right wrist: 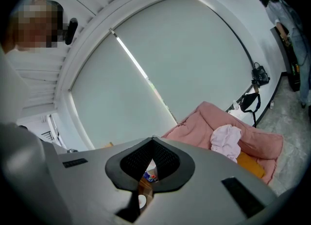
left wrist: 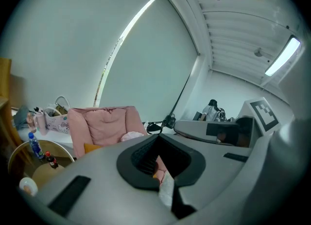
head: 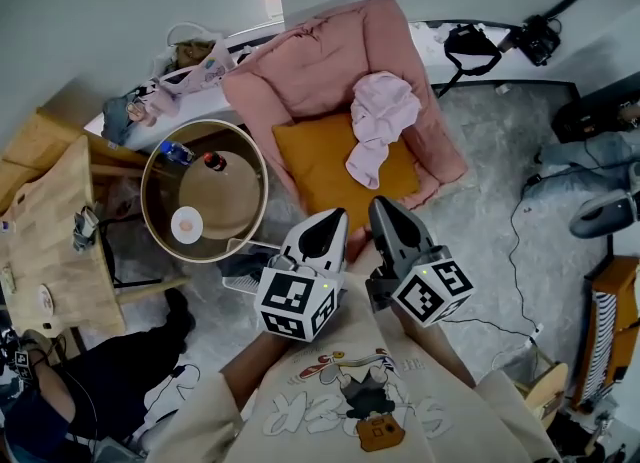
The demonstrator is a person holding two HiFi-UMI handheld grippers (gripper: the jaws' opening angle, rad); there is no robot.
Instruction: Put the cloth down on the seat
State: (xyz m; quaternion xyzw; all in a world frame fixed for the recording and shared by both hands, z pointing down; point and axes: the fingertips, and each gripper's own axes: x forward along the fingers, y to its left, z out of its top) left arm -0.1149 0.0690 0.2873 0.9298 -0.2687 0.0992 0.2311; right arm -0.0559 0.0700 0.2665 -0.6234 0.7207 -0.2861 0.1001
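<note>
Left claw (head: 335,219), right claw (head: 385,209) closed | cloth (head: 380,116) on cushion (head: 318,169) | table (head: 228,209) seemingly alongside

Brightness: bright, even, cool white in all views.
Sources: ceiling strip lamp (left wrist: 284,56), high to the right of the armchair (left wrist: 104,124); daylight slit (left wrist: 124,39) above the armchair.
Shadows: soft and faint; darkest under the round table (head: 150,191), left of the armchair.
Distortion: gripper views fisheye, corners black, straight lines bowed.
Focus: left gripper (left wrist: 158,136) and right gripper (right wrist: 153,139) soft near the lens; armchair sharp.
</note>
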